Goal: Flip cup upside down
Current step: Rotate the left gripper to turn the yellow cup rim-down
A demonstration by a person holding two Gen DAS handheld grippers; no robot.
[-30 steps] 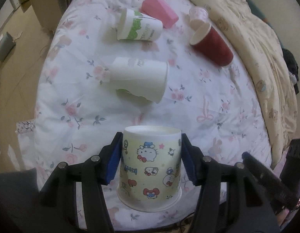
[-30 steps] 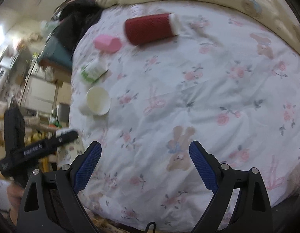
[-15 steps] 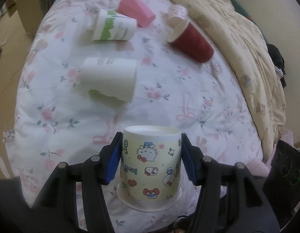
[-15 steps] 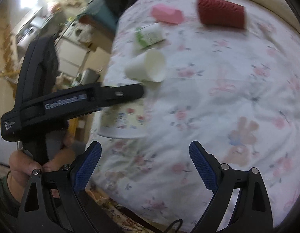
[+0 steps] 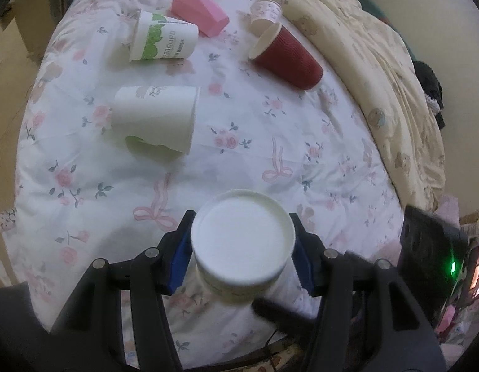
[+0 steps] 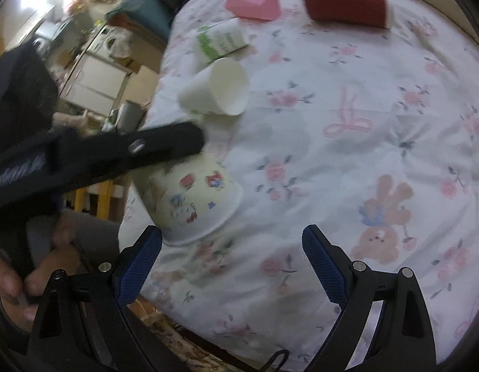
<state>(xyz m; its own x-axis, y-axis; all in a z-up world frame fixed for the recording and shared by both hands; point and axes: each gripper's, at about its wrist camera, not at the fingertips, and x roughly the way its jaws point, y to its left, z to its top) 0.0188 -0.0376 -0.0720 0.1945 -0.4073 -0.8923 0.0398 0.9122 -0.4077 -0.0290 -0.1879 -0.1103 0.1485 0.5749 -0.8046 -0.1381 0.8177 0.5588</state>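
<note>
My left gripper (image 5: 241, 254) is shut on a cream cartoon-print paper cup (image 5: 242, 241), held upside down with its white base facing me. In the right wrist view the same cup (image 6: 190, 198) is tilted, mouth down, its rim at the floral bedsheet (image 6: 332, 142) near the bed's front left corner; the left gripper's black body (image 6: 94, 158) crosses above it. My right gripper (image 6: 231, 260) is open and empty, just right of the cup and low over the sheet.
Other cups lie on their sides farther back: a white one (image 5: 156, 117), a green-print one (image 5: 163, 42), a pink one (image 5: 199, 11), a dark red one (image 5: 286, 55) and a small patterned one (image 5: 265, 15). A cream quilt (image 5: 379, 71) covers the right side. The bed edge is close below.
The left gripper has tipped the cartoon cup forward and lowered it toward the sheet, so its base now faces the camera. The right gripper has swung left toward the cup.
</note>
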